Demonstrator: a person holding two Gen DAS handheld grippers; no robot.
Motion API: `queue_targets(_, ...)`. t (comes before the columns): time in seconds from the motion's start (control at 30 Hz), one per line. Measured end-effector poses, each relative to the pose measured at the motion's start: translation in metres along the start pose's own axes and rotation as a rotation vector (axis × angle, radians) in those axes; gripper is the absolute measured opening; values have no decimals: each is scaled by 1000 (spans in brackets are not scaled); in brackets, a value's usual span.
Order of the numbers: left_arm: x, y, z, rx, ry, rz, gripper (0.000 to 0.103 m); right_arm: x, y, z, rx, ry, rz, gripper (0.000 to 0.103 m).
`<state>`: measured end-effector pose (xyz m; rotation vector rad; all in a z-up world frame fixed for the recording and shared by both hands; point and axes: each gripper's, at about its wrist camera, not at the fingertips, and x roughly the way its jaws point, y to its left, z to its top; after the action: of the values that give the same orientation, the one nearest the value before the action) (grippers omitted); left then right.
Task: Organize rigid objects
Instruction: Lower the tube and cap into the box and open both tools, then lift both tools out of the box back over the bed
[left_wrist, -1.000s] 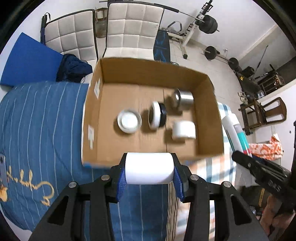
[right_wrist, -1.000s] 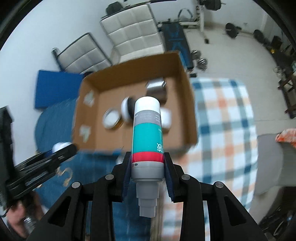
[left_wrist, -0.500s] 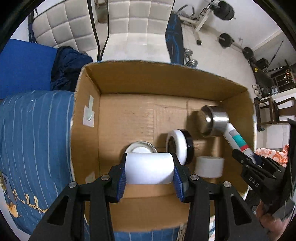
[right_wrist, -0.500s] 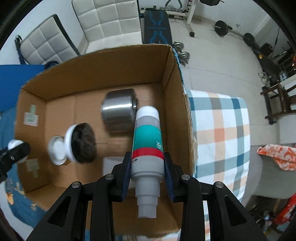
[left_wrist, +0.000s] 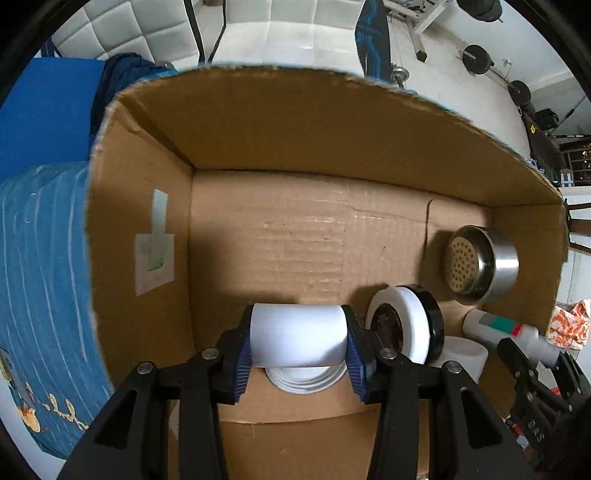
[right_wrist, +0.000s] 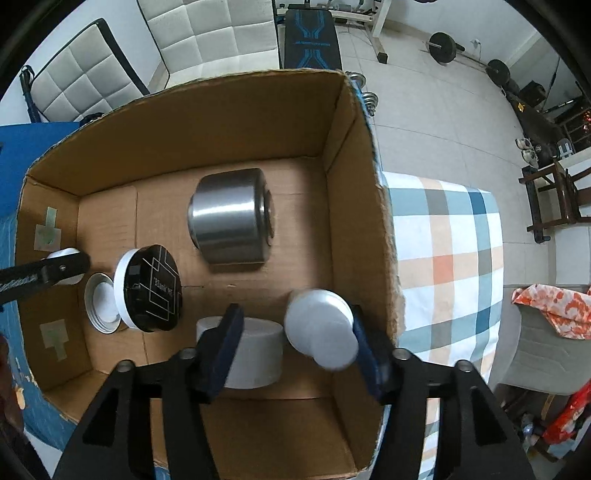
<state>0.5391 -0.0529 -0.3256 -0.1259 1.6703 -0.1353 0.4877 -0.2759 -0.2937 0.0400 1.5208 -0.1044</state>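
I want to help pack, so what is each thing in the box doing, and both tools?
left tool: shut on the white roll.
white roll: held sideways, low in the box.
right tool: open.
spray bottle: loose between the open fingers.
cardboard box: open-topped.
steel can: lying on its side.
black-lidded jar: standing on edge.
small tin: open, mouth up.
white tub: upright.

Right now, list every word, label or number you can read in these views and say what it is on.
"Black M...": on the black face of the round black-and-white jar, cut off at the edge; the smaller print beside it is blurred.
Nothing else is legible: the pale labels on the cardboard box wall look blank.
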Motion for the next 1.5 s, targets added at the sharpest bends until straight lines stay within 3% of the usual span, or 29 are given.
queue_targets(0.2, 20, 8, 11, -27, 53, -8, 41, 0, 4, 8, 20, 9, 10, 72)
queue_targets(0.43, 25, 17, 19, -75, 73, -25, 52, -2, 11, 11, 6, 8, 16, 76)
queue_targets(0.57, 7, 16, 18, -82, 20, -41, 60, -5, 14, 8, 3, 5, 46, 93)
queue_targets(0.67, -7, 8, 10, -43, -32, -33, 73, -7, 18, 5, -1, 6, 57, 99)
queue_targets(0.73, -17, 2, 3, -25, -69, -8, 94, -8, 22, 1, -11, 10, 66, 103)
queue_targets(1.1, -79, -1, -60, -21, -280, 12, 95, -33, 39, -42, -55, -7, 94, 103)
queue_targets(1.5, -130, -10, -149, 0, -441, 21, 95, -104, 38, -101, -70, -154, 102, 103)
